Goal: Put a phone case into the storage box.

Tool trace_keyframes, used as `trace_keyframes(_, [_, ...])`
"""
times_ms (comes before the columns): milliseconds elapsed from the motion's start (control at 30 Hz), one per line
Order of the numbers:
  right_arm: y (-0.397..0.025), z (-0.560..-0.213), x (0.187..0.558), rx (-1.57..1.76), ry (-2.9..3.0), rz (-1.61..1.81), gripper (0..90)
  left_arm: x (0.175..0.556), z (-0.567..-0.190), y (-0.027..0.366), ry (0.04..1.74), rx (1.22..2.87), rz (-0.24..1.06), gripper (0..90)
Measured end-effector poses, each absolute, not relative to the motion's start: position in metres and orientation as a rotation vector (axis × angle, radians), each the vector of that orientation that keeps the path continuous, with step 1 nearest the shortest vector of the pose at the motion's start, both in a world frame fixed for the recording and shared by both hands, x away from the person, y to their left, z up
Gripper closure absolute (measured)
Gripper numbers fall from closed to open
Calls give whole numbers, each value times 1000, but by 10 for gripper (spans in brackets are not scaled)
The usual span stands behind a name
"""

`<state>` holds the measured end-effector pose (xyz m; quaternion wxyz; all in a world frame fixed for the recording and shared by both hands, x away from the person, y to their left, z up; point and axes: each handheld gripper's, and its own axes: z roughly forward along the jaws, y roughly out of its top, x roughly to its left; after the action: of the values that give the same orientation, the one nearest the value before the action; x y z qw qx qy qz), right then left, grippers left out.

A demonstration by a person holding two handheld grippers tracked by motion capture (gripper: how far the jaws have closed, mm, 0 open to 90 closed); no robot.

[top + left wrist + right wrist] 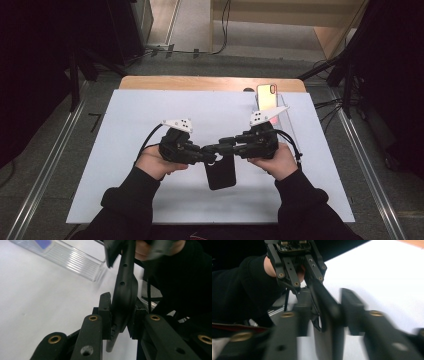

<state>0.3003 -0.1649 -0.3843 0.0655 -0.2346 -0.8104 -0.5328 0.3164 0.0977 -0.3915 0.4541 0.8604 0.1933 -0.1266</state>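
Gripping from both sides: black phone case (220, 172) is clamped by left gripper (209, 156) and right gripper (212, 148) fingers near table's front edge. Next likely needs coordinated motion toward phone (267, 97).

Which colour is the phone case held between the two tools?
Black phone case; the high view shows it best.
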Motion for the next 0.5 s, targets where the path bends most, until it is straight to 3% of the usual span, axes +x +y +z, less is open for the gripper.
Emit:
trace_keyframes(100, [-163, -382, 298, -770, -2491, -1638, 402, 319, -390, 101, 525, 2126, -318, 767])
trace_keyframes(200, [-164, -382, 298, -836, -2500, -1665, 346, 322, -388, 105, 595, 2133, -312, 766])
trace_keyframes(500, [-166, -388, 302, -952, -2467, -1633, 275, 325, -379, 115, 737, 2133, -195, 765])
